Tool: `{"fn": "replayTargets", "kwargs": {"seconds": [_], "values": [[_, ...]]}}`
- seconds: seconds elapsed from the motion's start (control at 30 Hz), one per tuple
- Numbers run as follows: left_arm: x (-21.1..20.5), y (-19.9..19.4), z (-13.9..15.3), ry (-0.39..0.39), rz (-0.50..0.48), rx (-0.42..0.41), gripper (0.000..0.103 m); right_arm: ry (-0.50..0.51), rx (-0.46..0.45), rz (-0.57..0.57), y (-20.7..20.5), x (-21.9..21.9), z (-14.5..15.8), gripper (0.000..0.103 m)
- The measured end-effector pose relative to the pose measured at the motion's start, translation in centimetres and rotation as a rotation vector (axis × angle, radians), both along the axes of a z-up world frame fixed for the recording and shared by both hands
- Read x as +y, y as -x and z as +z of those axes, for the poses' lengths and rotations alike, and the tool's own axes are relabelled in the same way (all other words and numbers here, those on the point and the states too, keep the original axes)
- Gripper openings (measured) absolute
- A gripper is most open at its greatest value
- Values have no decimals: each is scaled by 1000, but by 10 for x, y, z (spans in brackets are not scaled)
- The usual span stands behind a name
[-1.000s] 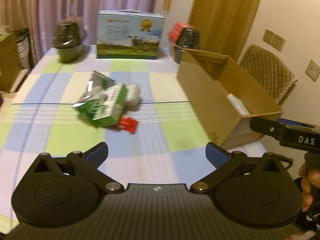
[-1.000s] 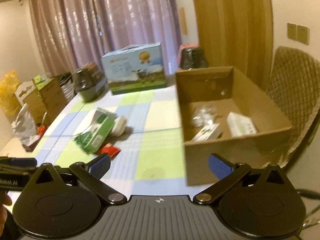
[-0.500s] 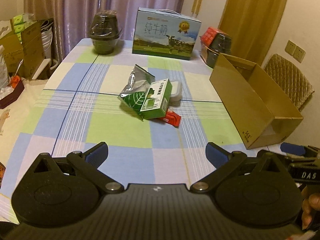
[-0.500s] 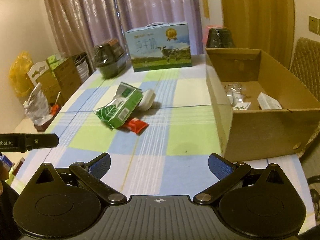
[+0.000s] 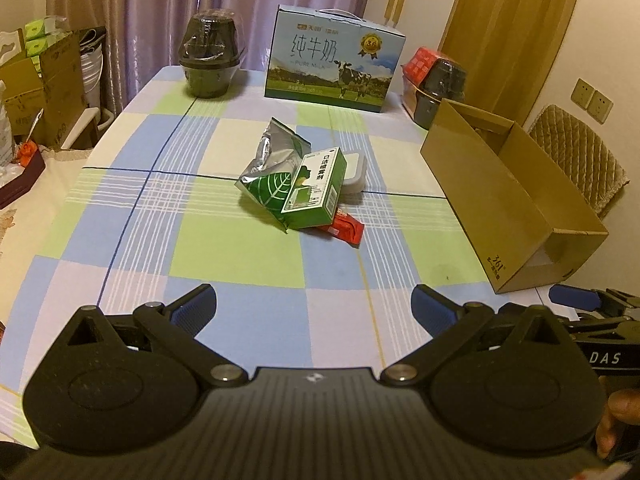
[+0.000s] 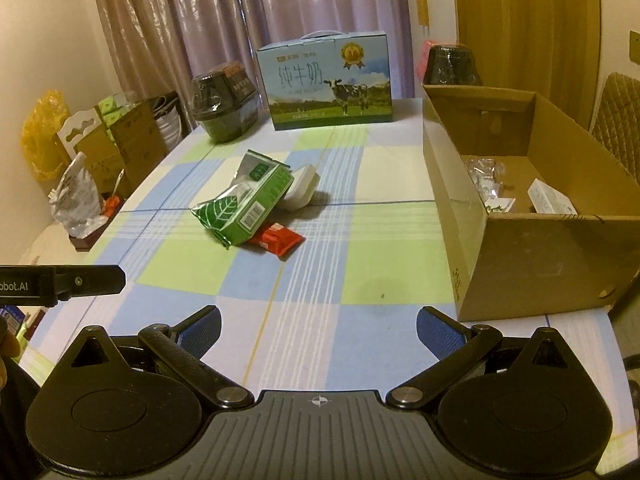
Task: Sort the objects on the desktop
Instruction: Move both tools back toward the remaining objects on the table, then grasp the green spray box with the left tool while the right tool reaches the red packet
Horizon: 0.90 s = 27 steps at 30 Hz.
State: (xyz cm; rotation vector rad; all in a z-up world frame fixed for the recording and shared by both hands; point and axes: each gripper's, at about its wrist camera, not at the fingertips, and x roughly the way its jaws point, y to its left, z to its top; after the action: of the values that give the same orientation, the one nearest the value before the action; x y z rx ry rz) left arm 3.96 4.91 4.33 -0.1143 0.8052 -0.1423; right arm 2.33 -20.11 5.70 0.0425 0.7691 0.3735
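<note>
A small pile lies mid-table: a green box (image 5: 318,190) (image 6: 262,202) on top of a green-and-silver foil bag (image 5: 272,168) (image 6: 218,212), a white lidded case (image 5: 354,170) (image 6: 302,188) behind it, and a red packet (image 5: 346,226) (image 6: 280,238) sticking out in front. An open cardboard box (image 5: 516,200) (image 6: 532,248) stands at the table's right edge and holds a few packets. My left gripper (image 5: 314,310) is open and empty near the front edge. My right gripper (image 6: 318,330) is likewise open and empty, well short of the pile.
At the back of the checked tablecloth (image 5: 224,248) stand a blue milk carton case (image 5: 334,68), a dark wrapped pot (image 5: 210,58) and another dark pot (image 5: 444,84) by a red pack. Cardboard boxes (image 6: 120,140) crowd the floor left; a padded chair (image 5: 576,152) is at the right.
Both grippers pulled back and swung left; the pile now sits centred and farther off in each view. Both stayed open and empty.
</note>
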Motion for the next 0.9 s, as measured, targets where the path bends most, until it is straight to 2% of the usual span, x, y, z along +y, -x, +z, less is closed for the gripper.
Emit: {"fn": "replayTargets", "kwargs": {"seconds": [0.37, 0.6, 0.9], "values": [[-4, -13, -11, -25, -29, 32, 102, 36, 10, 25, -11, 4, -9, 101], [2, -38, -20, -34, -61, 32, 102, 87, -1, 74, -27, 16, -23, 101], [13, -88, -37, 40, -148, 35, 100, 101, -49, 153, -59, 30, -41, 101]]}}
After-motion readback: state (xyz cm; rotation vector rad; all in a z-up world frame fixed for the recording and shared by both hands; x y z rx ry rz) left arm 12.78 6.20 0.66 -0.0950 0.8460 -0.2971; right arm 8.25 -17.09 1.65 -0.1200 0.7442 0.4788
